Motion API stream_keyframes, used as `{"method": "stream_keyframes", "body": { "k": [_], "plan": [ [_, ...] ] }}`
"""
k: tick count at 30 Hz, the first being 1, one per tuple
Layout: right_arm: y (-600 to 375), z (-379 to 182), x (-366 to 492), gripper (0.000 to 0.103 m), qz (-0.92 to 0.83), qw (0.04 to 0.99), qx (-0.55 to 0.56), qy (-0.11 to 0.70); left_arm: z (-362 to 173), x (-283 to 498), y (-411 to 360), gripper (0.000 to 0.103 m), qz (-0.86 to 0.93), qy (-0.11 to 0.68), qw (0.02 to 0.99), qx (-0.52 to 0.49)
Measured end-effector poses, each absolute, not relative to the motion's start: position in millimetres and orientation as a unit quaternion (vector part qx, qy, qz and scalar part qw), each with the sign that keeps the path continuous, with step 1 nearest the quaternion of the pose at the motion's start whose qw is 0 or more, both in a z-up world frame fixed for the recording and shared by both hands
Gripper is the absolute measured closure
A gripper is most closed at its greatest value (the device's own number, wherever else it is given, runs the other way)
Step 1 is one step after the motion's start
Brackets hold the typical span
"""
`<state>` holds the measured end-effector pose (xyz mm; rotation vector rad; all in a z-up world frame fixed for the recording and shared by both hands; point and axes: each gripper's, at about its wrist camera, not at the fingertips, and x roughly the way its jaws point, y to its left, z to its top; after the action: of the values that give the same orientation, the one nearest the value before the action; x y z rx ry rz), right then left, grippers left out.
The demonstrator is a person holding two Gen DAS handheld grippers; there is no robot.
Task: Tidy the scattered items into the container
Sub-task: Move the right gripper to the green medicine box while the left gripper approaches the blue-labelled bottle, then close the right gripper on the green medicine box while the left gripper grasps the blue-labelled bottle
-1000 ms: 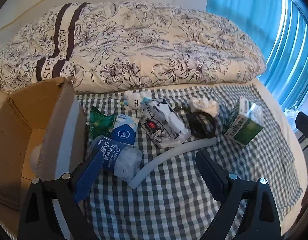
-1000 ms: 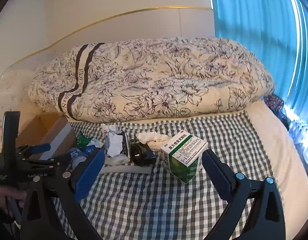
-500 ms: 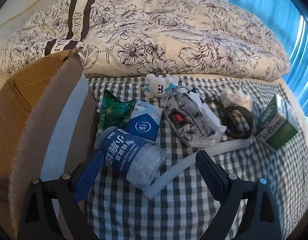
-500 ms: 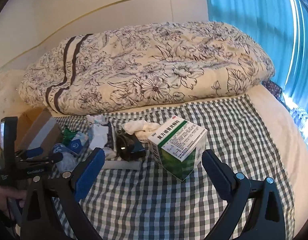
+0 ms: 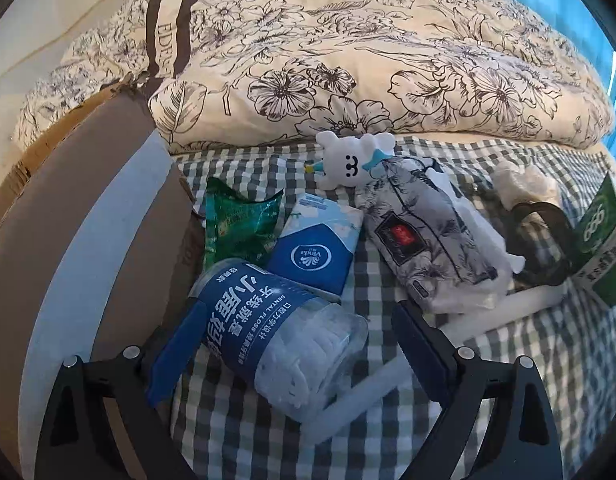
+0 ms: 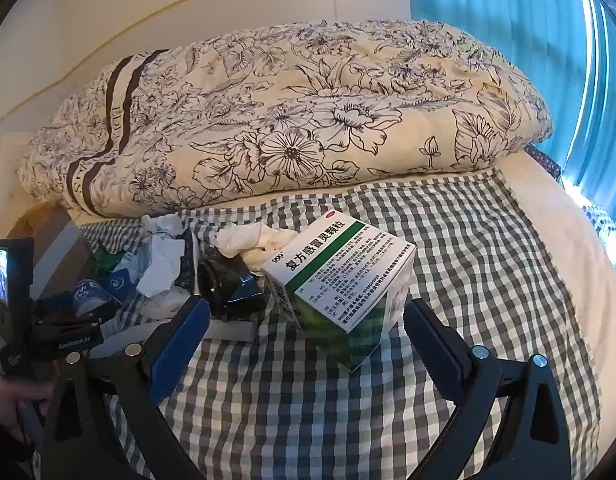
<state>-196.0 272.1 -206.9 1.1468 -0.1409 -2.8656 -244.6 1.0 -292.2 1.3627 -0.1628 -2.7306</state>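
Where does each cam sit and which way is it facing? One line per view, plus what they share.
Left wrist: on the left gripper, low over the checked cloth, looking along its open fingers at the dental floss jar beside the cardboard box; no hand shows.
Right wrist: on the right gripper, facing the floral duvet with the green medicine box between open fingers; a hand holds the left gripper at left.
Shared: floss jar, medicine box, duvet, cardboard box, checked cloth.
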Motion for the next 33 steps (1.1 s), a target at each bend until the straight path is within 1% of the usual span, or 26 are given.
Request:
{"method": "stream_keyframes", "body": {
  "k": [7,10,11,13,16,17,18,19,20,21,23,25,26,27,28,29,30,31,33],
  "plan": [
    [274,-215,-207,0.005,-0.927,0.024,0.371,-0.037,-304,-255,3,0.007,-0.895,-0.075,0.083,0.431],
    [276,-216,-211,0.005,-0.927,0.022,0.371,-0.037,-303,-255,2,0.008,-0.900,-0.070,0.081,0.422],
    [277,-217,-212,0.005,-0.927,0.021,0.372,-0.037,-302,-253,1,0.015,-0.902,-0.067,0.081,0.418],
    [278,-218,-214,0.005,-0.926,0.020,0.374,-0.038,-298,-249,-2,0.018,-0.905,-0.057,0.078,0.414],
    [280,-220,-215,0.005,-0.927,0.018,0.373,-0.036,-292,-240,-5,0.028,-0.908,-0.053,0.070,0.409],
    [280,-221,-215,0.005,-0.927,0.020,0.373,-0.035,-290,-236,-5,0.033,-0.909,-0.052,0.069,0.407],
    [281,-222,-216,0.005,-0.927,0.023,0.374,-0.036,-288,-232,-4,0.041,-0.910,-0.053,0.067,0.405],
    [281,-223,-218,0.005,-0.926,0.026,0.376,-0.035,-285,-228,-4,0.055,-0.913,-0.054,0.068,0.400],
    [282,-225,-220,0.005,-0.924,0.025,0.379,-0.032,-281,-225,-5,0.079,-0.915,-0.053,0.066,0.393],
    [282,-226,-221,0.005,-0.924,0.023,0.381,-0.029,-279,-224,-5,0.081,-0.916,-0.051,0.062,0.392],
    [282,-228,-225,0.005,-0.924,0.022,0.381,-0.031,-278,-226,-4,0.081,-0.914,-0.055,0.056,0.398],
    [281,-229,-229,0.005,-0.924,0.021,0.379,-0.036,-279,-227,-2,0.076,-0.913,-0.063,0.061,0.398],
    [280,-230,-231,0.005,-0.924,0.018,0.379,-0.035,-281,-228,-2,0.060,-0.911,-0.063,0.065,0.402],
    [277,-231,-234,0.005,-0.925,0.010,0.379,-0.031,-284,-230,-3,0.029,-0.907,-0.057,0.066,0.412],
    [276,-232,-236,0.005,-0.925,0.000,0.378,-0.026,-289,-231,-5,0.018,-0.902,-0.044,0.064,0.424],
    [274,-233,-238,0.005,-0.926,-0.012,0.377,-0.022,-293,-232,-7,0.016,-0.900,-0.032,0.061,0.431],
    [273,-234,-240,0.005,-0.926,-0.020,0.377,-0.020,-298,-231,-7,0.015,-0.899,-0.032,0.064,0.433],
    [272,-236,-243,0.005,-0.926,-0.024,0.377,-0.022,-301,-230,-5,0.015,-0.899,-0.042,0.071,0.431],
    [271,-239,-249,0.004,-0.923,-0.041,0.382,-0.016,-309,-232,1,0.010,-0.897,-0.062,0.081,0.431]
  ]
}}
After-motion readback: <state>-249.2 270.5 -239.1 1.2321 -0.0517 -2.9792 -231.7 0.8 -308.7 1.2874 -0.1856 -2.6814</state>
